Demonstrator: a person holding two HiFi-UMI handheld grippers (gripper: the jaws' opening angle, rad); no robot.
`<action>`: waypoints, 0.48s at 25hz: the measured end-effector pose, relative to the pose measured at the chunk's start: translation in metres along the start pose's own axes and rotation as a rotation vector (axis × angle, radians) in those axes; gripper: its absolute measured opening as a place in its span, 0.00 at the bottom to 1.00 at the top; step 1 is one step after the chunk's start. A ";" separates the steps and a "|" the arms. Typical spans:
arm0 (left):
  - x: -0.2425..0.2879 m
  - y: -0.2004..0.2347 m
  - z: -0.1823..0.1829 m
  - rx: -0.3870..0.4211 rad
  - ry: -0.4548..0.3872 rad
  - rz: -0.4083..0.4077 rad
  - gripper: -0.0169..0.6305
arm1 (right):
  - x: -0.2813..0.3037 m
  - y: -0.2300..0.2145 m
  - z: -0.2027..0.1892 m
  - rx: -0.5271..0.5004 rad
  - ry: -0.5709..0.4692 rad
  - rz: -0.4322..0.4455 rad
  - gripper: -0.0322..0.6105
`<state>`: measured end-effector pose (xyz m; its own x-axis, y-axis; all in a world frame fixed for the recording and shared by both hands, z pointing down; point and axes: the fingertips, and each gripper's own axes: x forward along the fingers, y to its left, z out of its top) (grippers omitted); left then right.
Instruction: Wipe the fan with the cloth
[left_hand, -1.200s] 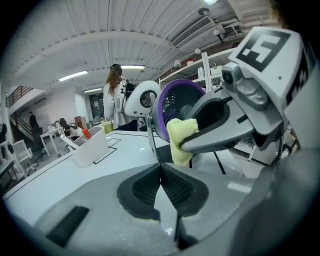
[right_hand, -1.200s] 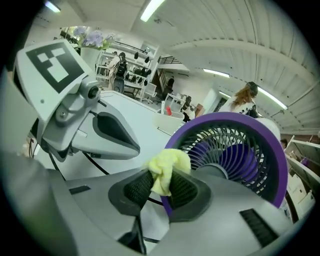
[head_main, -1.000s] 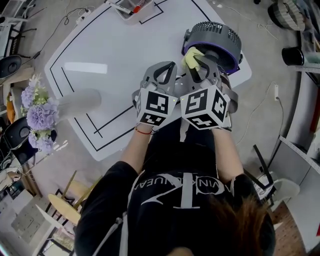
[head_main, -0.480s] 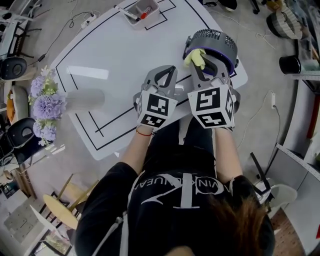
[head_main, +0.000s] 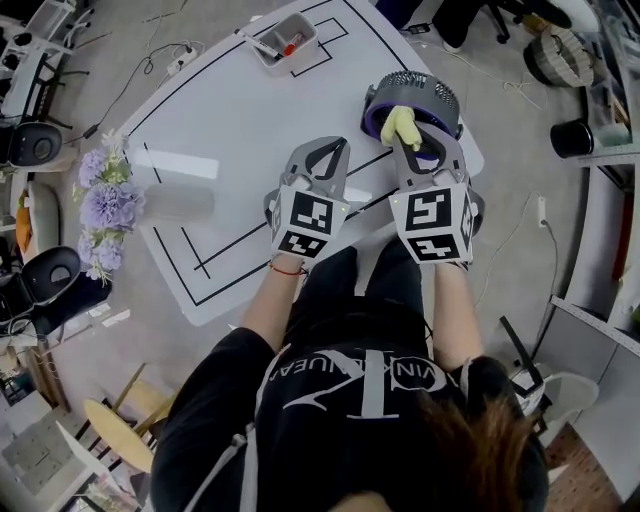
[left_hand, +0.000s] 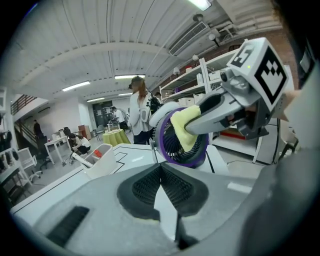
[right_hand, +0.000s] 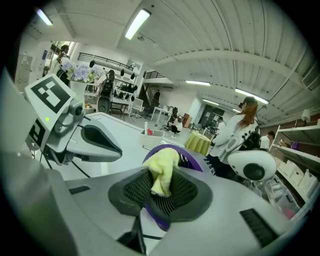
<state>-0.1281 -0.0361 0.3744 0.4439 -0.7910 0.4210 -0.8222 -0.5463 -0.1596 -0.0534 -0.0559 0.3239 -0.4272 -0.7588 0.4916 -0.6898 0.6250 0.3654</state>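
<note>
A small round fan with a purple ring and dark grille stands near the right edge of the white table. My right gripper is shut on a yellow cloth, which lies against the fan's front grille. The cloth bunches up between the right jaws. In the left gripper view the fan and cloth show ahead to the right. My left gripper hangs shut and empty over the table, left of the fan, with its pads together.
A white tray with pens stands at the table's far edge. Black tape lines cross the tabletop. Purple flowers stand left of the table. People and shelving fill the room behind.
Both grippers have risen and moved away from the body toward the fan. The cloth now sits higher on the fan's face. The head view has shifted so the table shows further down.
</note>
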 end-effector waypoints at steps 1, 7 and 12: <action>-0.001 0.000 0.004 0.000 -0.008 0.000 0.05 | -0.003 0.001 0.001 -0.010 -0.006 0.004 0.19; -0.011 0.003 0.030 0.004 -0.061 0.001 0.05 | -0.020 0.007 -0.001 0.043 -0.055 0.018 0.19; -0.020 0.008 0.045 -0.026 -0.100 0.006 0.05 | -0.038 0.003 0.000 0.110 -0.109 0.014 0.19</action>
<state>-0.1277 -0.0368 0.3246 0.4711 -0.8187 0.3284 -0.8334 -0.5351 -0.1386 -0.0386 -0.0252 0.3061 -0.4942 -0.7693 0.4049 -0.7408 0.6164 0.2670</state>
